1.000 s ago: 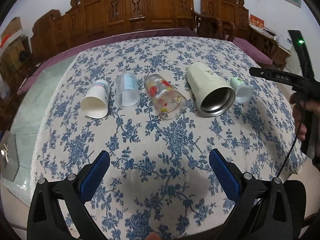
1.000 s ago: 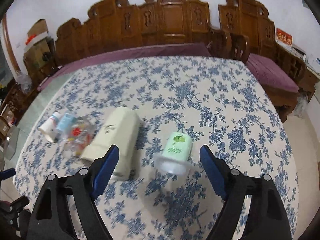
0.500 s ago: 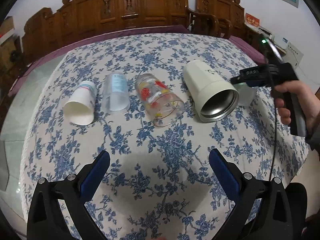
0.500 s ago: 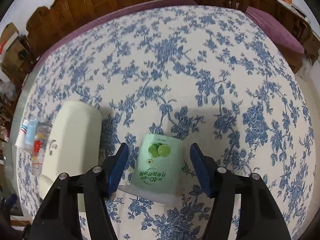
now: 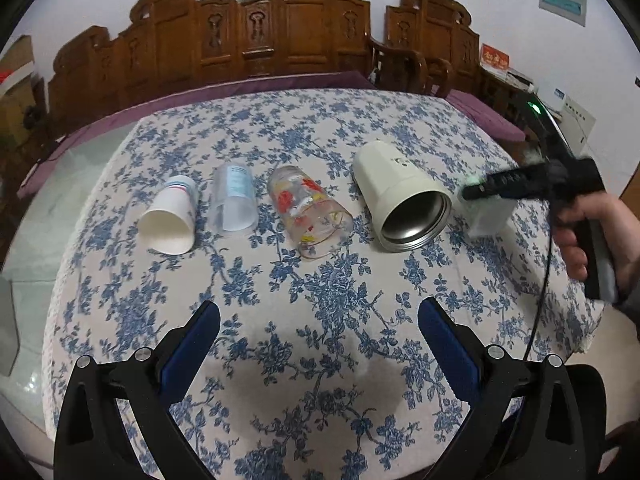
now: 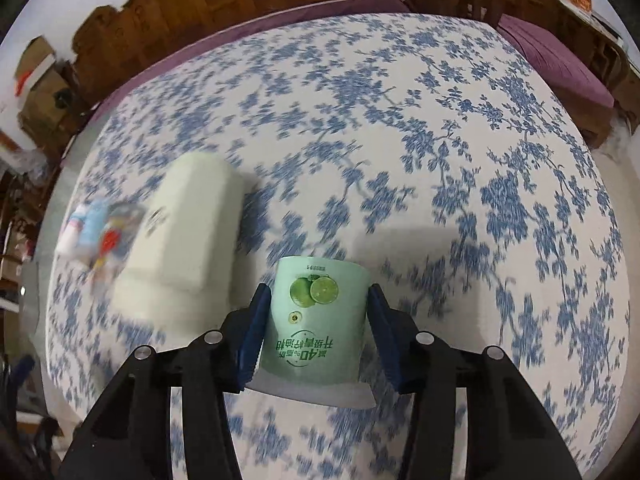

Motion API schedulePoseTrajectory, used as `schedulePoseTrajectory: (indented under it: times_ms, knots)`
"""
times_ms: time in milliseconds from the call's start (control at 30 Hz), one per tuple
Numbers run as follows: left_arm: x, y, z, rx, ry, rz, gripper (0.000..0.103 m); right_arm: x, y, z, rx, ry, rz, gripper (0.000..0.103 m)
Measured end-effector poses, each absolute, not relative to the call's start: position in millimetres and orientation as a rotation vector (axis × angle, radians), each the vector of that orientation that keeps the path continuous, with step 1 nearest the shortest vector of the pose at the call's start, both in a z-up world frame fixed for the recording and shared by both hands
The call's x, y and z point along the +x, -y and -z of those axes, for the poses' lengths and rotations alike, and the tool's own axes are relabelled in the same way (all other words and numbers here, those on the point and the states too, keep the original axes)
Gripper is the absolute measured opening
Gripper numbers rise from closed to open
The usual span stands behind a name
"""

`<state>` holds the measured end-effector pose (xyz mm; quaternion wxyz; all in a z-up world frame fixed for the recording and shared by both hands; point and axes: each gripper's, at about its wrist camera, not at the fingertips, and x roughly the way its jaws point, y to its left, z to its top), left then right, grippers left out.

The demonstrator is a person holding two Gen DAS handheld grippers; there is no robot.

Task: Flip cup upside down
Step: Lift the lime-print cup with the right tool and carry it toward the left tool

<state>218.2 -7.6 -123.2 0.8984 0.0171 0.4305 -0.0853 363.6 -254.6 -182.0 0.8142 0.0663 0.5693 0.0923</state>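
A green lime-print plastic cup (image 6: 318,322) lies on its side on the floral tablecloth, mouth toward the camera. My right gripper (image 6: 318,338) is closed around it, blue pads touching both of its sides. In the left wrist view the cup (image 5: 490,216) sits blurred at the table's right, under the right gripper (image 5: 472,192). My left gripper (image 5: 318,344) is open and empty over the table's near edge.
A row of cups lies on its side: a paper cup (image 5: 172,218), a frosted plastic cup (image 5: 234,204), a printed glass (image 5: 308,212) and a cream steel tumbler (image 5: 404,200), which is just left of the green cup. Carved wooden chairs (image 5: 304,32) stand behind the table.
My right gripper came down over the green cup and closed its fingers onto the cup's sides. My left gripper stayed open, shifting only slightly.
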Motion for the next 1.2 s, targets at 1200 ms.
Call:
schedulePoseTrajectory:
  times_ms: [1200]
  knots:
    - [160.6, -71.0, 81.8, -0.022, -0.838, 0.035, 0.096, 232.7, 89.3, 187.3, 0.0, -1.136, -0.523, 0.067]
